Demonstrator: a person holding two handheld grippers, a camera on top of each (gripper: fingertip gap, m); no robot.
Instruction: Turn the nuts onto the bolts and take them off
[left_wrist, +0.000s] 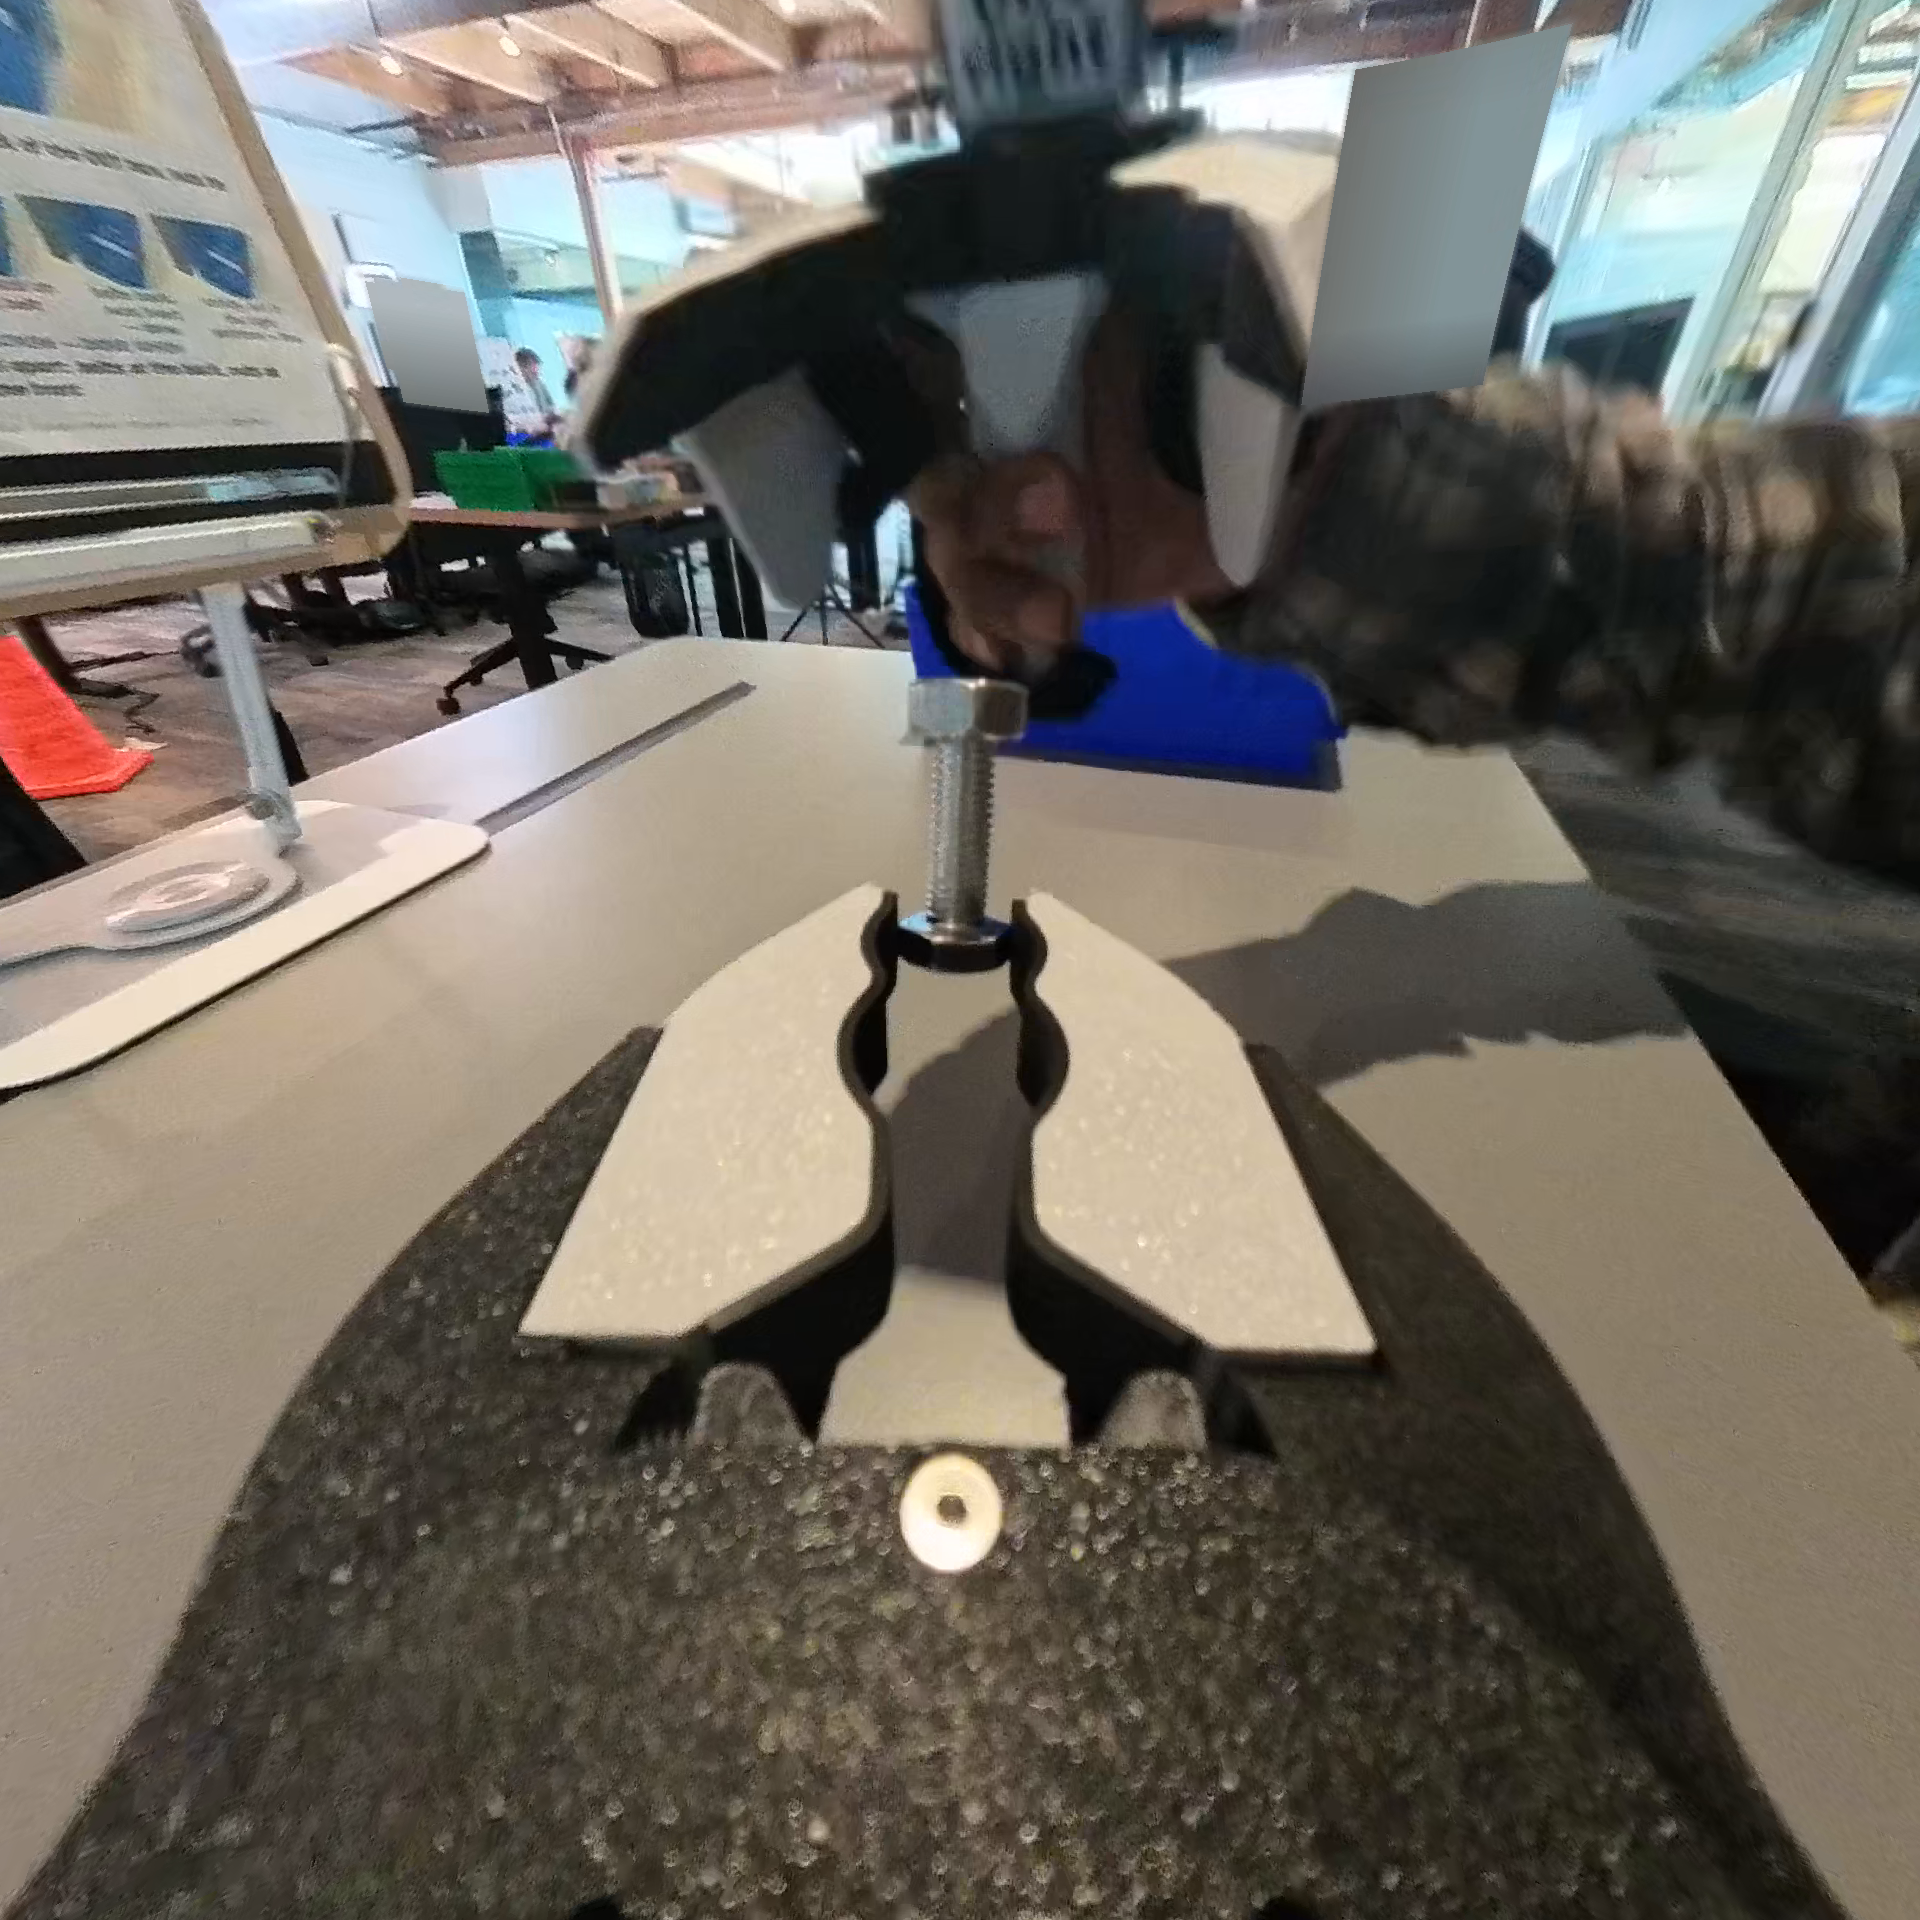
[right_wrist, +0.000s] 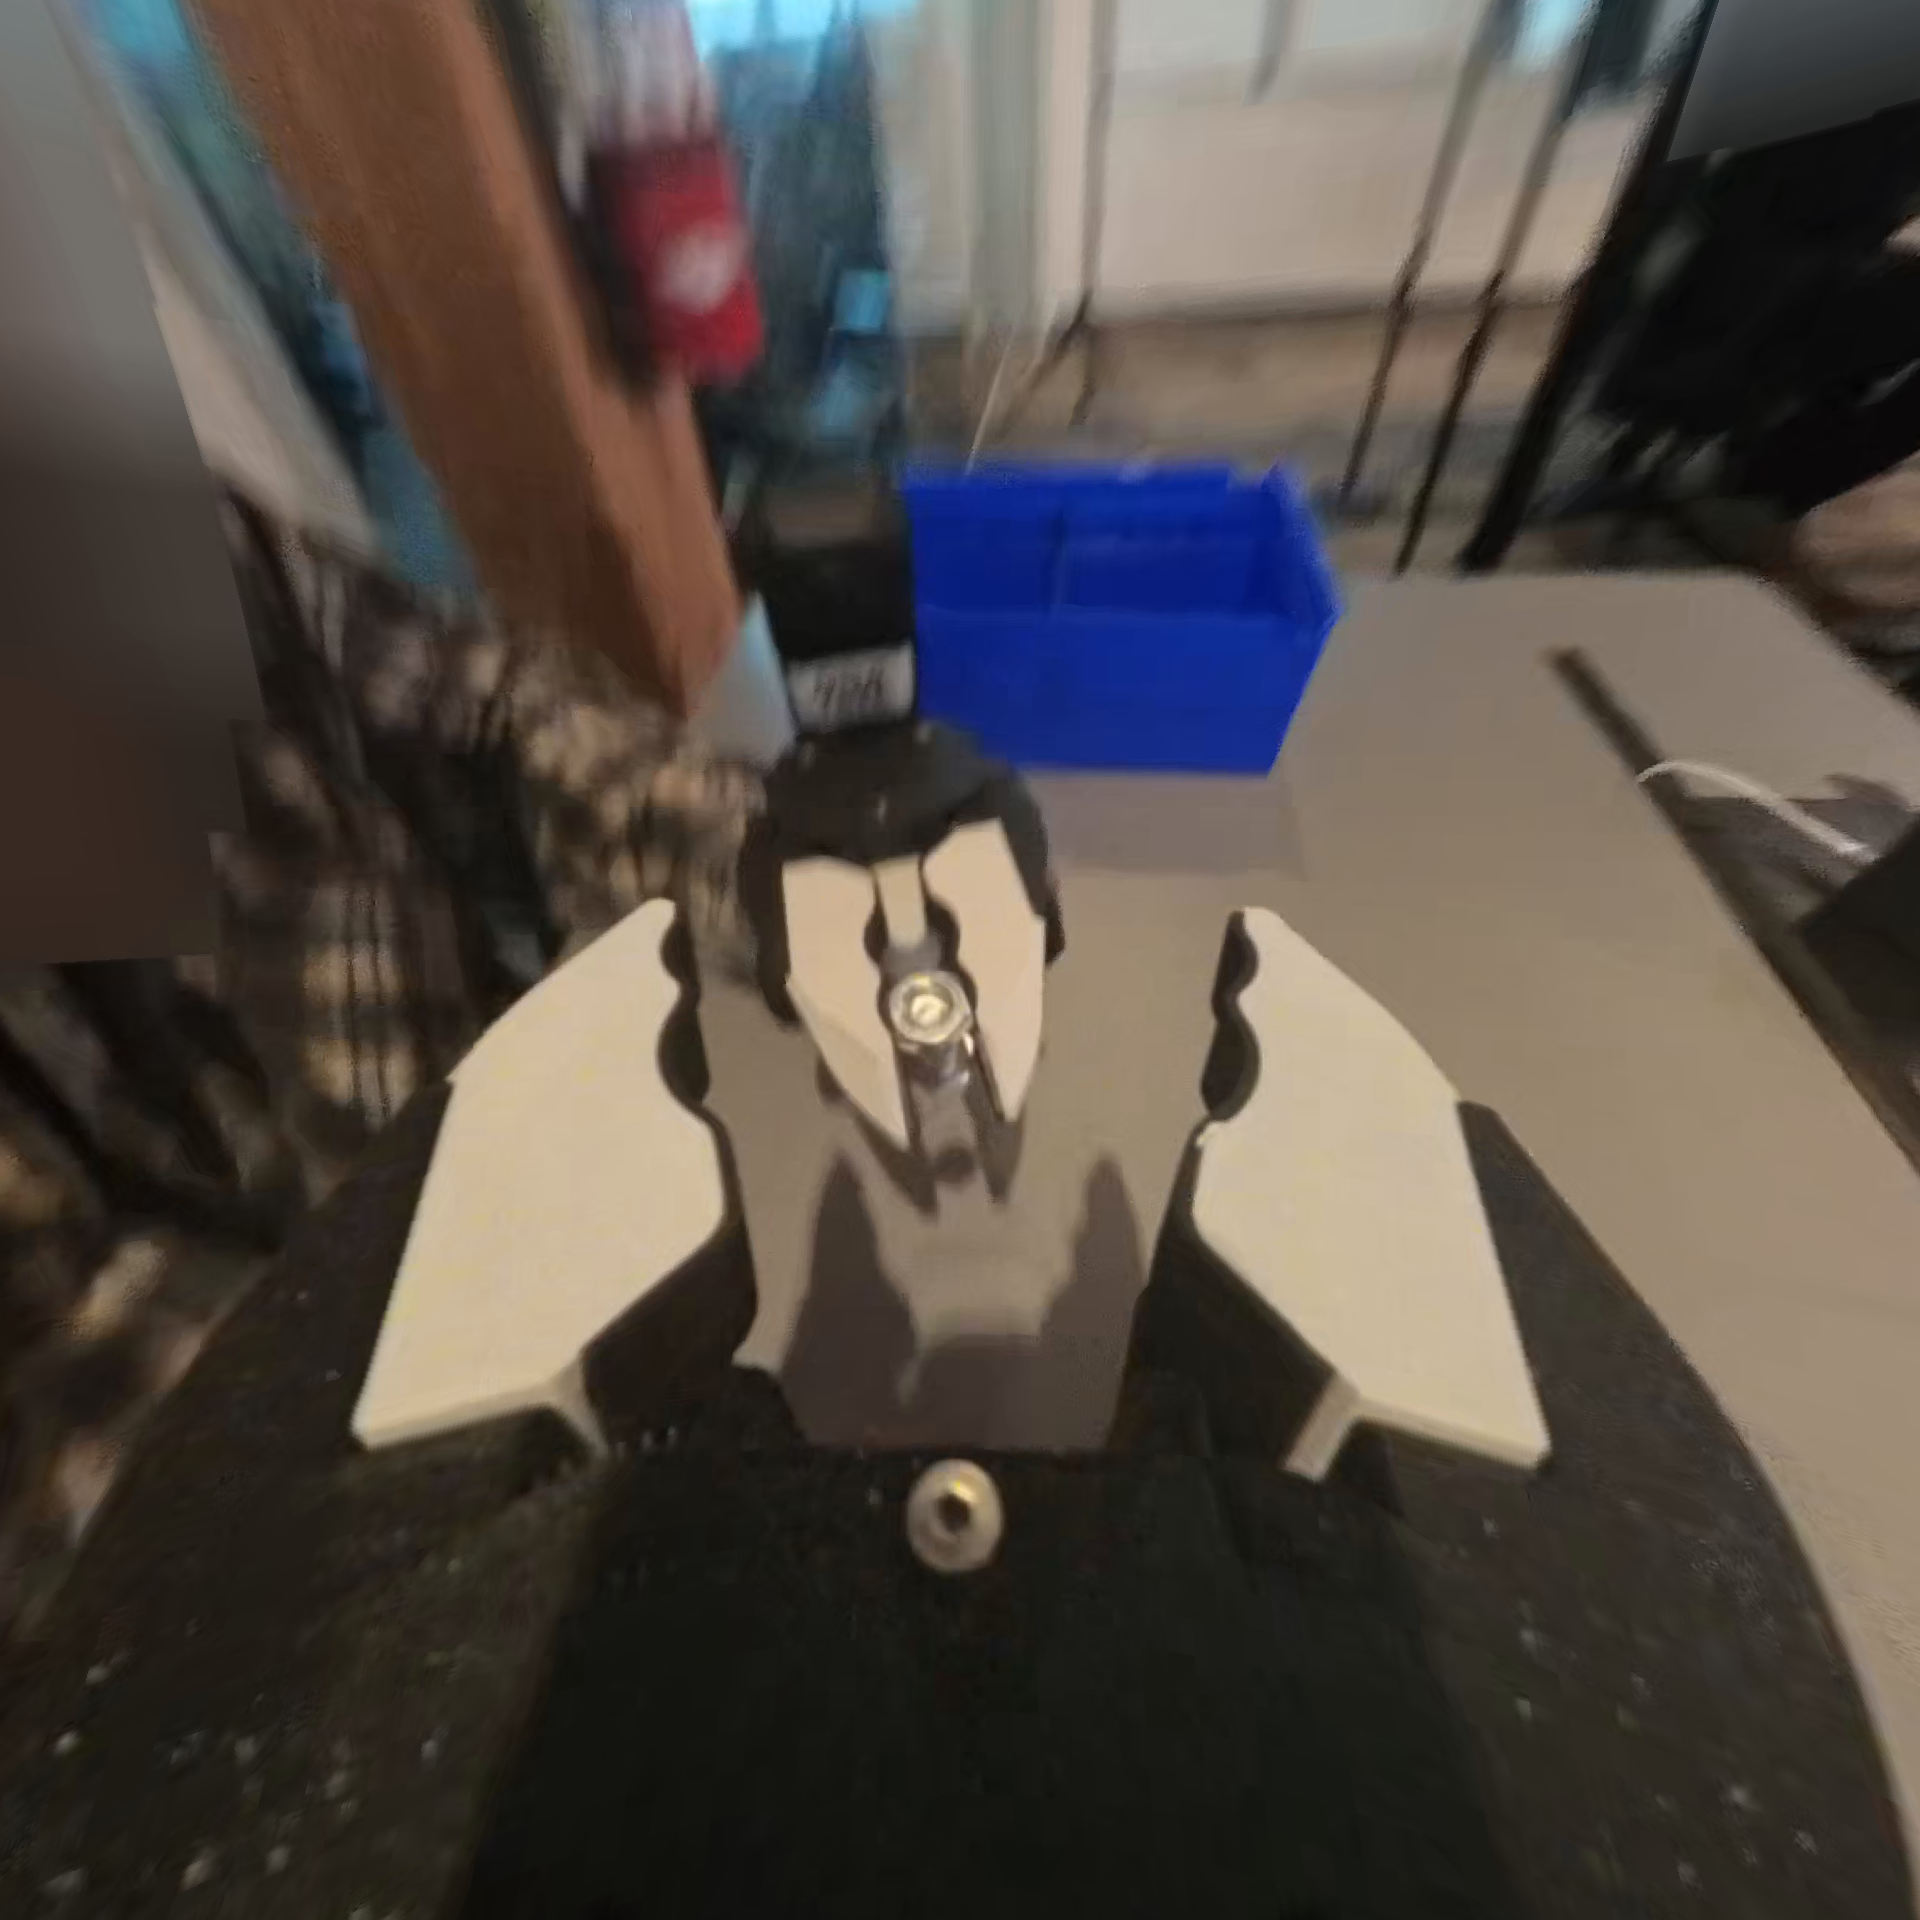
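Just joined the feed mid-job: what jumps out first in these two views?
A silver bolt stands head-up at centre, the left gripper shut on the nut at its lower end, just above the grey table. The right gripper hangs open over it. Behind sits a blue bin.

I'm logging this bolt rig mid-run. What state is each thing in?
Bolt: upright, head up.
Nut: on the bolt's lower end, clamped.
Left gripper: shut on the nut.
Right gripper: open, above the bolt, empty.
Blue bin: on the table, contents unseen.
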